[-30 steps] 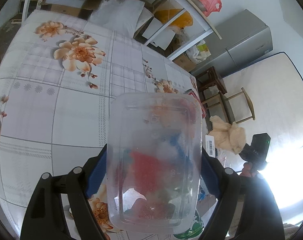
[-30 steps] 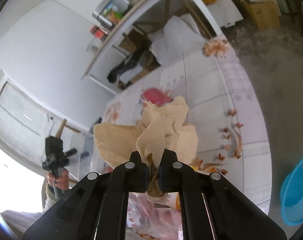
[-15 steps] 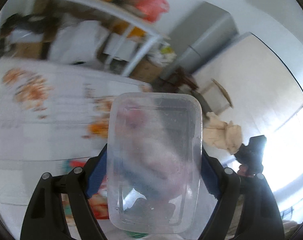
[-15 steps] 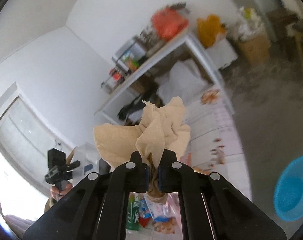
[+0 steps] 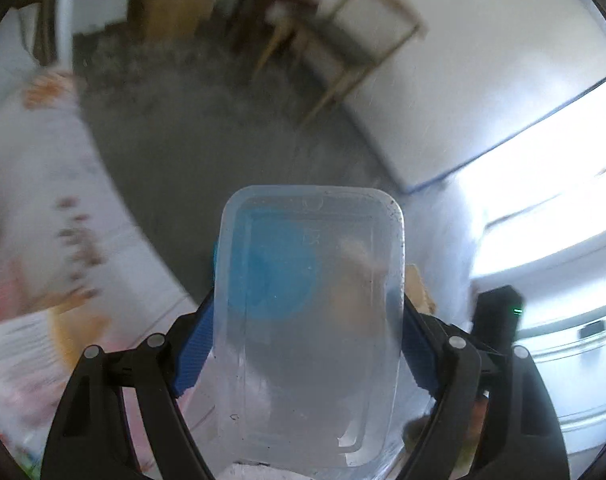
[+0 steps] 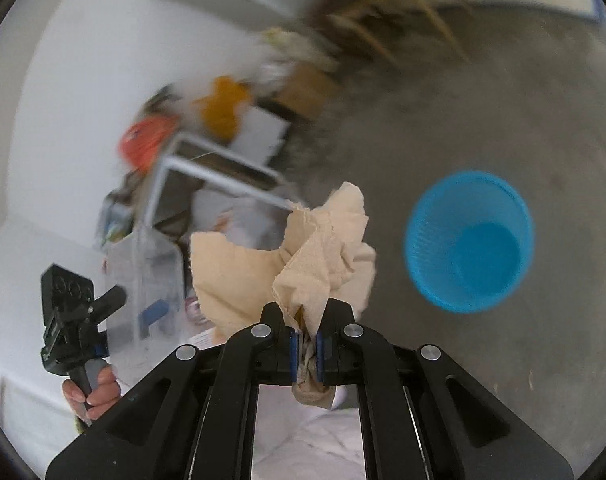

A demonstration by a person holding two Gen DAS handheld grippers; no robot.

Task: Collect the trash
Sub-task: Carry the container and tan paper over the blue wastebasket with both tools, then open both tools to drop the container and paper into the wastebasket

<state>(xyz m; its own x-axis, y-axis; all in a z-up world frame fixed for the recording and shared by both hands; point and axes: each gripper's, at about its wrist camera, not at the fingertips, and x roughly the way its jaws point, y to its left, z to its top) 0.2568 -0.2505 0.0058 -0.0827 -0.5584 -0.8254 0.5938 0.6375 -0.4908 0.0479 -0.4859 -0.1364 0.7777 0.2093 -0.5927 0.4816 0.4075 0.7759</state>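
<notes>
Item: left gripper [image 5: 309,336]; jaws spread wide and clamped across the sides of a clear plastic container [image 5: 309,332], blue pads pressing on both long walls; the container is empty and seen through, a blue patch and a tan patch showing behind it.

Item: right gripper [image 6: 306,354]; jaws pinched nearly shut on a crumpled tan paper napkin [image 6: 303,256], which fans out above the pads, a twist of it hanging below them.

Item: blue wastebasket [image 6: 469,240]; standing open-mouthed on the grey floor [image 6: 503,112], to the right of the napkin in the right wrist view and apart from it; no contents can be made out inside.

Change noted: a second ago both views faced the flowered tablecloth [image 5: 39,216] and the shelving beyond; both now look down on the floor, the table pushed to the left edge of the left wrist view, the basket grown from a sliver at the frame edge to a full circle; grips on both pieces unchanged; heavy blur.

Meaning for the task, as a judgement: pickup is done for these two pieces and the carry to the basket is under way; neither is yet over the rim; release remains.
</notes>
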